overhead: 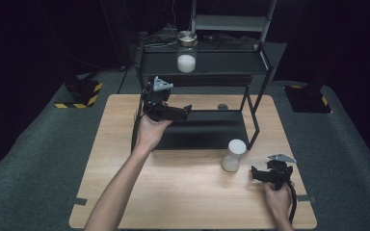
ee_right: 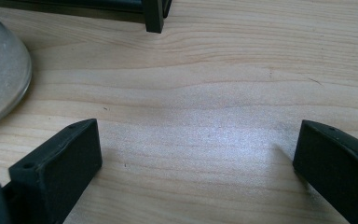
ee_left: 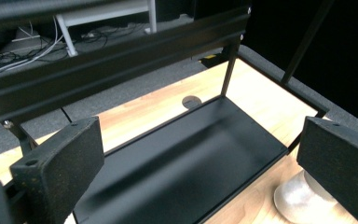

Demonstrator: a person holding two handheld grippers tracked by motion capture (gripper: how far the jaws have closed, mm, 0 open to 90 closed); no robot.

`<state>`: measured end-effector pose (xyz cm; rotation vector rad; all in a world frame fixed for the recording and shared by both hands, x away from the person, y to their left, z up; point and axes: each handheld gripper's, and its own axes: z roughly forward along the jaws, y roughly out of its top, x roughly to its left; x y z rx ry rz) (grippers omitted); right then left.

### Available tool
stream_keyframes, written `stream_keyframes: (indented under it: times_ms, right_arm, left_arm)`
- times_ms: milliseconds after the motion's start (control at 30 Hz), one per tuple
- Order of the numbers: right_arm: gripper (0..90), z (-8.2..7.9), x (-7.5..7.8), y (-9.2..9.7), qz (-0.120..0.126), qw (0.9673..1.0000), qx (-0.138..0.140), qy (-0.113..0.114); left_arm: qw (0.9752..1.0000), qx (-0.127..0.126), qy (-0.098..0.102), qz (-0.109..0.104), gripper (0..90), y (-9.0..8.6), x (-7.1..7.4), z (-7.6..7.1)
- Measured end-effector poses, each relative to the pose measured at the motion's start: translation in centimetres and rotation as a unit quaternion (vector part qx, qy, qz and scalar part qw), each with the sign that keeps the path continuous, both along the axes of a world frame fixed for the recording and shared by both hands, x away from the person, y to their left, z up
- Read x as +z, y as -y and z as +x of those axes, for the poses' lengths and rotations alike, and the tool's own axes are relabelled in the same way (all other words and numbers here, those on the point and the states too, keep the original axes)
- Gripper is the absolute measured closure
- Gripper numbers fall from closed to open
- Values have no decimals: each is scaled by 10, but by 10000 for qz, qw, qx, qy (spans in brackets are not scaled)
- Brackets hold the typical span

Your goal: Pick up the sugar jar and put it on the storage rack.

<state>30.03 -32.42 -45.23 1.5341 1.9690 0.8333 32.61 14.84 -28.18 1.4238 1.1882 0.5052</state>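
Jar (overhead: 233, 155) of white powder, closed with a pale lid, stands upright on the wooden counter (overhead: 183, 192), just in front of the right front leg of the black rack. Starting at the left of the high view, a bare forearm reaches in from the bottom edge and its hand holds the left tool (overhead: 185, 111) raised above the counter, at the left end of the rack's lower shelf (overhead: 207, 134), with the jaws pointing to the right along that shelf. In the left gripper view this tool's two black jaws stand wide apart with nothing between them; past them lie the dark lower shelf, a small round grey piece (ee_left: 191, 101) on the counter behind it, and the jar's rounded side low at the right. Further right in the high view, a second jar (overhead: 186, 51) with a gold-coloured lid, partly filled with white powder, stands on the upper shelf (overhead: 231, 61) of the rack, well apart from both tools. At the far right, near the counter's front right corner, the other hand holds the right tool (overhead: 252, 173) low over the wood, just beside the first jar and not touching it. In the right gripper view its jaws are likewise spread wide and hold nothing, with bare wood between them and the jar's edge at the upper left.
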Motion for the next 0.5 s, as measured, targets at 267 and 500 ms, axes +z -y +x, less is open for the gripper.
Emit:
stream_keyframes:
  times_ms: [267,500]
  right_arm:
    - [0,0,0,0,0,10000,1,1]
    - [0,0,0,0,0,10000,1,0]
  left_arm:
    - [10000,-14,-7,-19,9,0,-18,-4]
    - [10000,-93,-11,5,10,-1,-36,-6]
